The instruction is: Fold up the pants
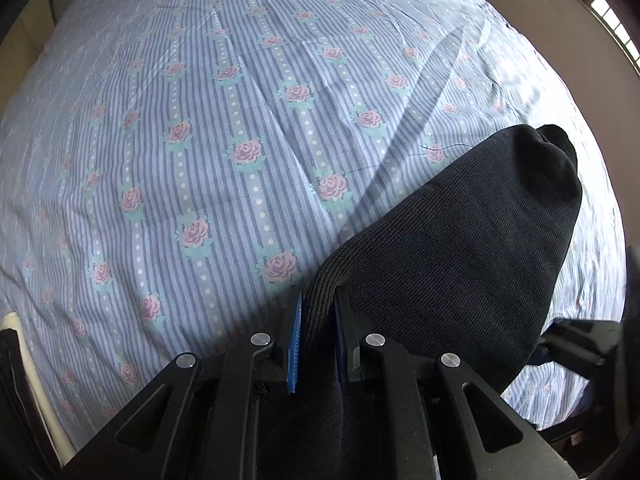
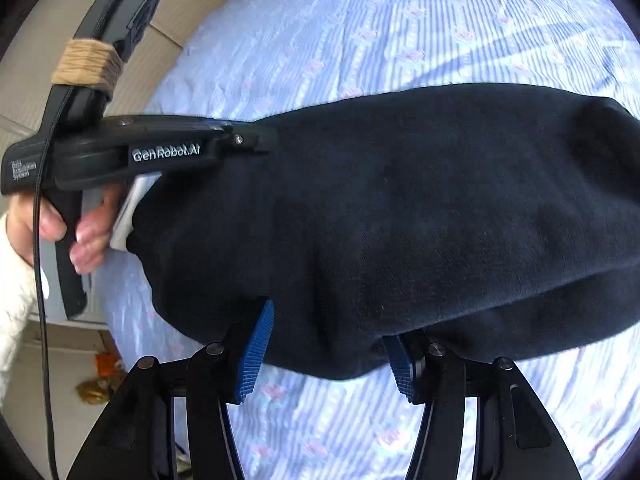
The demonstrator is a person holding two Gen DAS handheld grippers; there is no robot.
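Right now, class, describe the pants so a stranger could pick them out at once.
A blue striped bedsheet with pink roses covers the bed. Above it hangs one dark bundle, the pants, pinched by the left gripper. They are the only plain, unpatterned cloth.

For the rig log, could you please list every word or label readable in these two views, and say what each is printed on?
"GenRobot.AI": white lettering on the side of the black plastic left gripper, seen from the right wrist.
Small white three-line label at that gripper's rear end: too blurred to read.
Left wrist view: no text.
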